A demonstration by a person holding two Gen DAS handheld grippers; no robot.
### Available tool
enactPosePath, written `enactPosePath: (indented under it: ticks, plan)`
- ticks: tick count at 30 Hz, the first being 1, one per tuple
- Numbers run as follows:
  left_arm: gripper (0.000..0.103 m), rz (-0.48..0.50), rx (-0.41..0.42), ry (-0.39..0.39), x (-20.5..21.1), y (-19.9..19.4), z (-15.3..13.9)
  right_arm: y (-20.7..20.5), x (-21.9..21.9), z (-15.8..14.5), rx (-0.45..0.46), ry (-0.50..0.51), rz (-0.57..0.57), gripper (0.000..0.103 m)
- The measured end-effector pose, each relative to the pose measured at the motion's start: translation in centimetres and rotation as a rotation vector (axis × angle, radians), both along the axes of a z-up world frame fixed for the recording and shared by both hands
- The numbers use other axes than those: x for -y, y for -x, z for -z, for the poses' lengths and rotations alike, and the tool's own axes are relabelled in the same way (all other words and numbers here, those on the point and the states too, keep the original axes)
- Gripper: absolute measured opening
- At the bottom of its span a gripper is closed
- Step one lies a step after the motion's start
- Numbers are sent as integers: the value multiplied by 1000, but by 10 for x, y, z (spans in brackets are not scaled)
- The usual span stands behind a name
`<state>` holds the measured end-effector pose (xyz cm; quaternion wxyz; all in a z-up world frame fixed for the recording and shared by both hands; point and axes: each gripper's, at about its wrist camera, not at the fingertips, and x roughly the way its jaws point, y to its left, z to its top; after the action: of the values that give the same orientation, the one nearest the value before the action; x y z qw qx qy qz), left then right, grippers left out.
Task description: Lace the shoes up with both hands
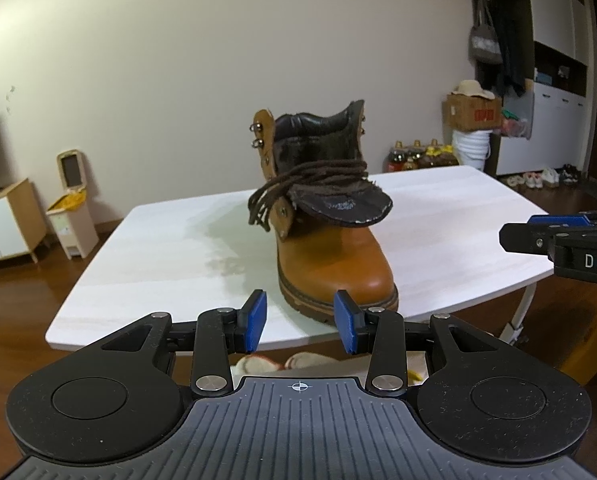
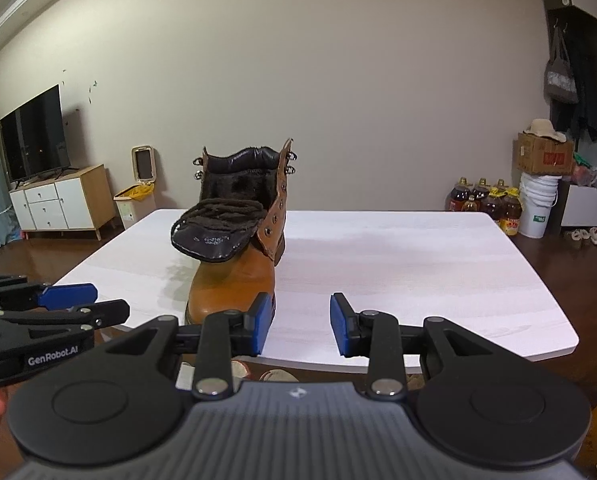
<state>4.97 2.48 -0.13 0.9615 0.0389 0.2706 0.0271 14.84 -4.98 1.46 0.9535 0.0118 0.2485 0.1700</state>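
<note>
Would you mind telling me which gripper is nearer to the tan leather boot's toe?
Left. The left gripper sits just before the tan leather boot toe; the right gripper is offset to its right.

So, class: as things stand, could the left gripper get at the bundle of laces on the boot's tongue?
Probably yes. The left gripper is open, the laces lie exposed on the folded-down tongue, and nothing stands between.

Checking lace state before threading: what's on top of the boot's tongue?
A bundle of dark brown laces lies piled on the folded-down tongue of the boot, some loops hanging off one side. Lace ends and lower eyelets underneath are covered.
</note>
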Motion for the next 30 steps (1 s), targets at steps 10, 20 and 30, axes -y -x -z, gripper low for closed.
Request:
enactPosePath:
  ticks: [10, 20, 30]
  plan:
    - [41, -13, -35, -12, 0, -21, 9, -26, -3, 14, -34, -5, -16, 36]
    - [44, -88, 14, 126, -20, -37, 10, -52, 15, 9, 26, -63, -130, 36]
    - [44, -40, 5, 125, -36, -67, 11, -89, -13, -29, 241, 177, -518, 36]
